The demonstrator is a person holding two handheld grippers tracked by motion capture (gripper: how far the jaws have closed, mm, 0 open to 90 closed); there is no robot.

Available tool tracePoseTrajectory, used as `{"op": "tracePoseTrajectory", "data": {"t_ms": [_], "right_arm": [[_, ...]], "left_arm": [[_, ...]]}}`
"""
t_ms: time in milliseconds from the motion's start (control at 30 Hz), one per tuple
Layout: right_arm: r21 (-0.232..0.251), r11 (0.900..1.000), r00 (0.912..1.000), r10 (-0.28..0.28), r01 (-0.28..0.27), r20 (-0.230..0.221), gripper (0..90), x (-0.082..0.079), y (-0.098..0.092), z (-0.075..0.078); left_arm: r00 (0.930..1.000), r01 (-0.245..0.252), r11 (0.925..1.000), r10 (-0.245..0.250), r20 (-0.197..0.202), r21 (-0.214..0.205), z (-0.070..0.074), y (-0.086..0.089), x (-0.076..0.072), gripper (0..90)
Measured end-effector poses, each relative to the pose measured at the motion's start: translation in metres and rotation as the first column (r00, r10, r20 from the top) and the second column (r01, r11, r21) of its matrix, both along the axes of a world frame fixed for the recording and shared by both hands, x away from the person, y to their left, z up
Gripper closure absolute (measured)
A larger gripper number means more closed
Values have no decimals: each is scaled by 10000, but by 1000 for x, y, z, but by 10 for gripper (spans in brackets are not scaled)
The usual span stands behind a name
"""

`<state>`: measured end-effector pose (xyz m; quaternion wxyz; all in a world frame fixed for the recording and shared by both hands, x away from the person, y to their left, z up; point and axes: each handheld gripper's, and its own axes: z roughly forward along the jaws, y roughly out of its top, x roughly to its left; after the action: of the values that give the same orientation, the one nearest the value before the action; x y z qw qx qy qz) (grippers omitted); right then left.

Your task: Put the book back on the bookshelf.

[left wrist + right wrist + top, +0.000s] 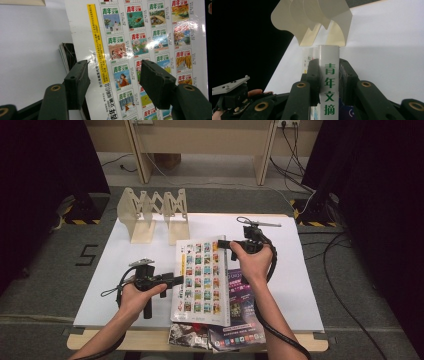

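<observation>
A magazine point(202, 280) with a grid of small cover pictures stands tilted up off the table. My right gripper point(222, 243) is shut on its white spine point(329, 62) at the far top corner, the jaws pressing either side in the right gripper view point(329, 72). My left gripper point(177, 280) is at the magazine's left edge, open. In the left gripper view point(115, 82) the jaws stand apart in front of the glossy cover point(140, 45), with nothing between them.
A folding wooden book rack point(152, 212) stands at the back left of the white table top point(300, 270) and rises behind the spine point(312, 20). Other magazines point(240, 320) lie under the held one at the front edge, a dark one point(67, 53) beside it.
</observation>
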<state>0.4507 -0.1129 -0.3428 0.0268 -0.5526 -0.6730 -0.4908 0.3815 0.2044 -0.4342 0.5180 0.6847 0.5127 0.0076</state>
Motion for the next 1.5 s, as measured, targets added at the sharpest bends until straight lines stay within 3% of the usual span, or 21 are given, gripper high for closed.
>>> {"op": "tracePoseTrajectory", "data": {"t_ms": [400,567,900,1500], "right_arm": [[-360,9982,9951,-445,478,880,741,3,15,16],[-523,9960,9906,-663,730,1197,741,5,21,21],[-612,9926,9830,-945,1052,1575,741,9,30,28],[-745,9856,9668,-1323,1517,2185,742,14,42,38]], "left_arm": [[9967,-220,9997,212,783,95,15,-1,2,373],[9953,-242,9996,230,936,119,19,-2,3,365],[9900,-241,9992,196,1395,306,33,-6,6,366],[9871,-196,9990,129,1598,404,44,-15,13,351]]}}
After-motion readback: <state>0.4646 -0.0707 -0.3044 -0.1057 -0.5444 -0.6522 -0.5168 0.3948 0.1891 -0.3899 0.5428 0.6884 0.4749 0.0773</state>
